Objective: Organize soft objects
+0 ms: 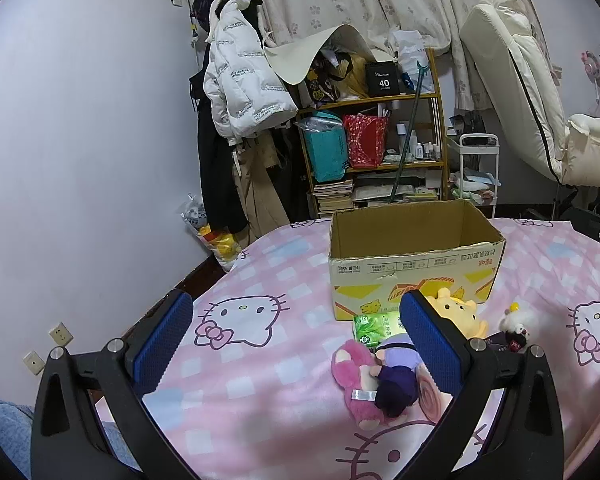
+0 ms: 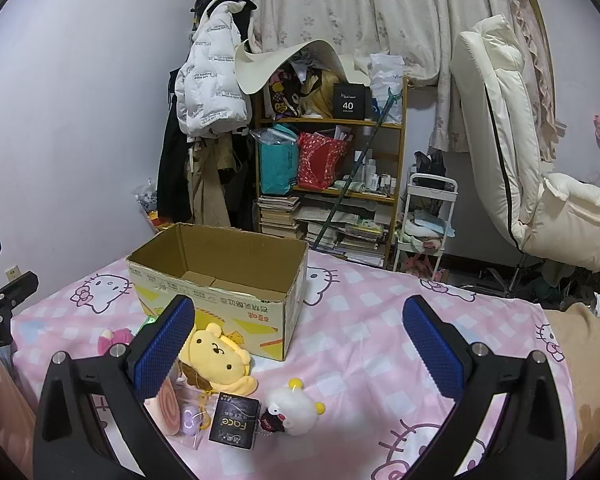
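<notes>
Both blue-padded jaws spread wide, holding nothing: left gripper [image 1: 296,344], right gripper [image 2: 300,348]. Pink plush bear [image 1: 354,376], yellow plush dog [image 2: 216,354], white fluffy toy [image 2: 294,406]: loose on bed [image 2: 360,320]. Open cardboard box [image 2: 220,264]: apparently empty. Sorting unstarted.

A cardboard box [image 2: 220,280] is sitting open on the bedspread [image 2: 360,320], with a cluttered shelf [image 2: 332,184] standing behind it beyond the bed's far edge. Just before the box's front wall, a dog plush [image 2: 216,356] is lying, with a bear plush [image 1: 356,380] lying to its left and a tissue pack [image 1: 374,326] resting between that bear and the box. A dark packet [image 2: 234,420] is lying nearer than the dog plush, with a small fluffy toy [image 2: 296,406] sitting just to its right.
</notes>
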Action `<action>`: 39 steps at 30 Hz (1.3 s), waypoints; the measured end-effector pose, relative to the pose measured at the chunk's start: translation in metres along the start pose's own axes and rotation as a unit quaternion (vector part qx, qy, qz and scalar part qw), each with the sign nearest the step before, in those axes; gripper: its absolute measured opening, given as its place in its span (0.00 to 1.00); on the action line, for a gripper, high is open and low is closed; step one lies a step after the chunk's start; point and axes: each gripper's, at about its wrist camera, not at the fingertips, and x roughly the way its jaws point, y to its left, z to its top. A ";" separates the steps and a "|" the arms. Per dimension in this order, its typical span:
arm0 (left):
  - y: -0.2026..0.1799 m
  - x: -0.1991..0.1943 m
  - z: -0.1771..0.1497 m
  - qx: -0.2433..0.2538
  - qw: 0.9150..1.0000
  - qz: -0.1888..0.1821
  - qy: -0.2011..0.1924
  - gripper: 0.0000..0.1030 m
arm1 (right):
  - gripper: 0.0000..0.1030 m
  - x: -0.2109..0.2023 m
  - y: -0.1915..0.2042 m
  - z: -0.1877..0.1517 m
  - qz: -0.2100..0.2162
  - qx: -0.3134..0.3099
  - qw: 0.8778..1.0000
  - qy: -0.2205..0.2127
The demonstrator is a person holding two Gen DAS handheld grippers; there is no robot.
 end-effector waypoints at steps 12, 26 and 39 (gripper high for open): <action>0.000 0.001 -0.002 0.000 1.000 0.001 0.001 0.99 | 1.00 0.000 0.000 -0.001 -0.001 0.000 1.000 0.000; 0.000 0.001 -0.001 -0.001 1.000 0.001 0.001 0.99 | 1.00 0.000 0.000 -0.001 0.000 0.000 1.000 -0.001; 0.000 -0.001 -0.003 -0.001 1.000 -0.002 -0.001 0.99 | 1.00 0.001 0.000 0.002 -0.002 0.003 1.000 -0.002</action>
